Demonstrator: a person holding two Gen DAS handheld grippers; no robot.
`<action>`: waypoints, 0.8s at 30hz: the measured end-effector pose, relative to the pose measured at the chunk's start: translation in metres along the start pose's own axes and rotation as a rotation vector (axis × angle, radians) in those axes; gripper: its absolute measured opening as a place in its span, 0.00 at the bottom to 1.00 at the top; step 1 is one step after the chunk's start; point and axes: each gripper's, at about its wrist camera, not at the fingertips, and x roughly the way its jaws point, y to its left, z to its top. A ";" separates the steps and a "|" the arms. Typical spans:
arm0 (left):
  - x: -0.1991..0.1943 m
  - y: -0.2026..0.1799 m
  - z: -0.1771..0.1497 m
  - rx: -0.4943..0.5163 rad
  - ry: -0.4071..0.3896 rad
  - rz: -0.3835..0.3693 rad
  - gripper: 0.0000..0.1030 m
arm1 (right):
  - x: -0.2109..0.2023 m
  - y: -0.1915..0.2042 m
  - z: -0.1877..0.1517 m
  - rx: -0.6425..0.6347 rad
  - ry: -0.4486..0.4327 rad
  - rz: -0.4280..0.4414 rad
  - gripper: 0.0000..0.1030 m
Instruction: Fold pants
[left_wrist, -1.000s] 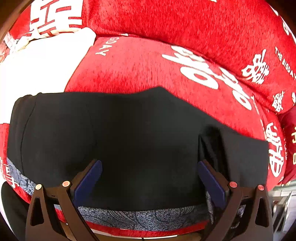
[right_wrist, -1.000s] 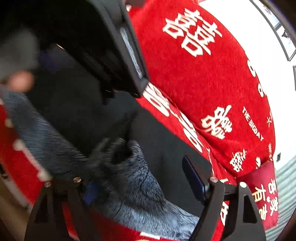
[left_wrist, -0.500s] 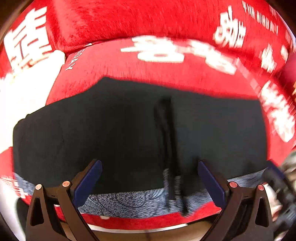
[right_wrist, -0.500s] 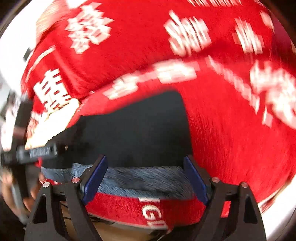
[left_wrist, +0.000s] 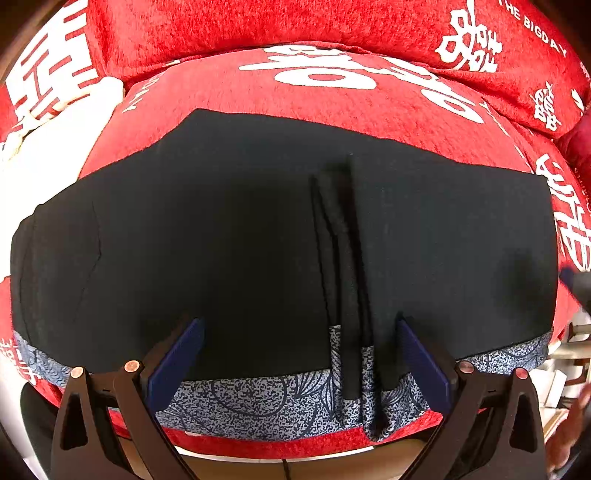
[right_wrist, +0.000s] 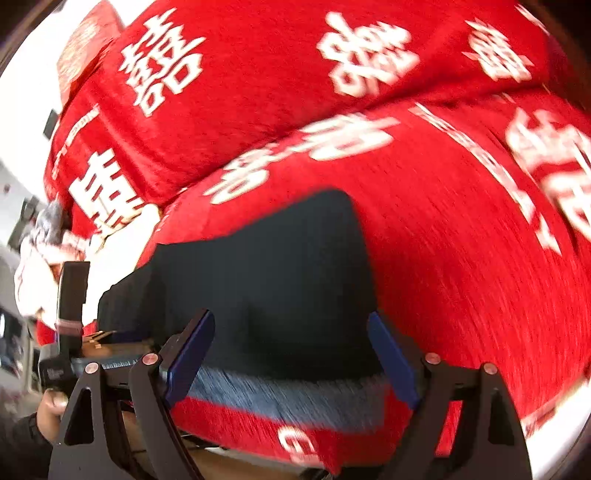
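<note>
With both the left claw (left_wrist: 299, 354) and right claw (right_wrist: 291, 354) wide and empty, smooth the ridge (left_wrist: 343, 258) in the pants (left_wrist: 184, 240), then pinch the patterned band (left_wrist: 258, 402) evenly before folding.

The right wrist view is smeared by motion: the white characters on the red cover (right_wrist: 461, 229) cannot be read, and the patterned band (right_wrist: 280, 395) of the pants (right_wrist: 280, 266) is streaked. At its left edge a dark device (right_wrist: 72, 295) and a hand (right_wrist: 50, 406) are cut off. In the left wrist view, a blurred hand (left_wrist: 570, 432) is cropped at the near right, and a dark blurred shape (left_wrist: 576, 280) cannot be identified.
</note>
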 end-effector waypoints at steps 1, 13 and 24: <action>0.000 0.000 0.000 0.001 -0.002 0.000 1.00 | 0.011 0.006 0.008 -0.034 0.015 -0.018 0.85; 0.002 0.001 -0.001 0.011 -0.012 -0.005 1.00 | 0.060 0.024 0.033 -0.155 0.067 -0.198 0.93; -0.005 0.005 -0.003 0.028 -0.011 -0.027 1.00 | 0.031 0.056 -0.057 -0.278 0.020 -0.411 0.93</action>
